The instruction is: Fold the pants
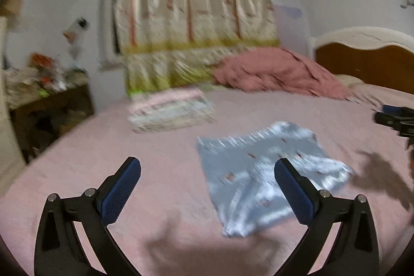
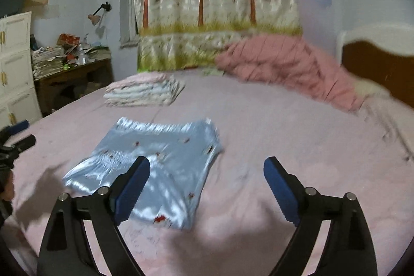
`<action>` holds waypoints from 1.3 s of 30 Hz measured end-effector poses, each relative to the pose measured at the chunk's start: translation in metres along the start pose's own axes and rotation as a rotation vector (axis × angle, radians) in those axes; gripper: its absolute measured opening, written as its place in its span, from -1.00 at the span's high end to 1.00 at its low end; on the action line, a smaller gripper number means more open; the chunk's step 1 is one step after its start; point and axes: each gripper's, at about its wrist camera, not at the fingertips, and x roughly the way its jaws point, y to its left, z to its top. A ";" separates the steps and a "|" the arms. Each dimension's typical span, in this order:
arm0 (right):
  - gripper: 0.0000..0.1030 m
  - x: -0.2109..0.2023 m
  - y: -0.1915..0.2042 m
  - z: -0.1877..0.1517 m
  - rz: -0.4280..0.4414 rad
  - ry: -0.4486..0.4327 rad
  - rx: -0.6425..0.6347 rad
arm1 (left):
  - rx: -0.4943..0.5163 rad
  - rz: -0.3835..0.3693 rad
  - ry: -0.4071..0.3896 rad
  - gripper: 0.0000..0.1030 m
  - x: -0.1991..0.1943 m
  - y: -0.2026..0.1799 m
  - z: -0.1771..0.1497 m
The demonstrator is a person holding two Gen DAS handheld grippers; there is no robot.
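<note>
Both pairs of fingers stand spread wide and hold nothing: the left gripper (image 1: 207, 183) and the right gripper (image 2: 207, 179) hang above the bed (image 2: 284, 136), clear of the cloth.

Between them, on the pink sheet, lie the pants (image 2: 152, 172), a shiny pale-blue pair with small red marks. They look already folded into a compact, roughly square packet with layered edges showing at one side. In the left view the pants (image 1: 261, 172) sit under and just ahead of that gripper's right-hand finger; in the right view they sit under its left-hand finger. Neither finger appears to touch the fabric, though blur makes the gap hard to judge.

My reading is that the folding is at or near its end, with both tools let go of the packet. If another fold is wanted, the next move calls for bringing the fingers down onto one edge of the packet, pinching all layers together, since the slick cloth will likely slide and spring open. Otherwise the packet may belong with the stack of folded clothes (image 2: 145, 92) lying farther back on the bed, well apart from it.

Beyond that, a rumpled pink blanket (image 2: 289, 69) is heaped near the headboard (image 2: 383, 69), and a tree-print curtain (image 2: 217, 4) hangs behind the bed.
</note>
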 end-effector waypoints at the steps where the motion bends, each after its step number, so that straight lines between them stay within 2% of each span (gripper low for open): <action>1: -0.76 -0.006 0.002 0.004 -0.006 -0.026 -0.004 | 0.006 0.020 -0.027 -0.99 -0.003 -0.001 0.001; 3: -0.76 -0.013 0.003 0.010 0.004 -0.050 0.006 | 0.010 0.052 -0.063 -0.99 -0.008 -0.003 0.005; 5: -0.76 -0.022 0.004 0.016 -0.020 -0.090 0.030 | 0.000 0.040 -0.083 -0.99 -0.009 -0.001 0.009; 8: -0.79 -0.030 0.009 0.023 -0.100 -0.171 0.010 | -0.026 -0.105 -0.091 -0.99 -0.009 0.006 0.016; 9: -0.81 -0.031 0.012 0.025 -0.127 -0.193 -0.004 | -0.065 -0.128 -0.079 -0.99 -0.008 0.009 0.019; 11: -0.81 -0.028 0.013 0.029 -0.140 -0.188 -0.004 | -0.156 -0.119 -0.074 -0.99 -0.007 0.017 0.027; 13: -0.81 -0.025 0.008 0.033 -0.074 -0.186 0.033 | -0.192 -0.102 -0.096 -0.99 -0.007 0.021 0.035; 15: -0.81 -0.023 0.001 0.037 -0.013 -0.196 0.086 | -0.160 -0.069 -0.118 -0.99 -0.006 0.018 0.046; 18: -0.81 -0.012 -0.006 0.050 -0.040 -0.145 0.106 | -0.086 -0.049 -0.134 -0.99 0.000 0.009 0.062; 21: -0.81 -0.002 -0.010 0.067 -0.012 -0.130 0.090 | -0.049 -0.044 -0.132 -0.99 0.012 0.003 0.078; 25: -0.84 0.017 -0.016 0.096 -0.033 -0.129 0.088 | -0.102 -0.011 -0.146 -0.99 0.036 0.006 0.098; 27: -0.93 0.032 -0.020 0.111 -0.006 -0.117 0.097 | -0.129 0.003 -0.155 -0.99 0.051 0.008 0.109; 29: -0.93 0.049 -0.020 0.125 0.017 -0.107 0.095 | -0.113 0.021 -0.174 -0.99 0.071 0.007 0.121; 31: -0.93 0.070 -0.019 0.136 0.044 -0.069 0.076 | -0.095 0.041 -0.151 -0.99 0.093 0.006 0.128; 35: -0.93 0.130 -0.022 0.148 0.072 0.046 0.101 | -0.173 -0.024 -0.065 -0.99 0.145 0.015 0.135; 37: -0.93 0.166 -0.028 0.150 0.046 0.115 0.134 | -0.212 -0.041 -0.039 -0.99 0.167 0.017 0.130; 39: -0.93 0.195 -0.032 0.151 0.012 0.160 0.149 | -0.231 -0.025 -0.018 -0.99 0.186 0.019 0.121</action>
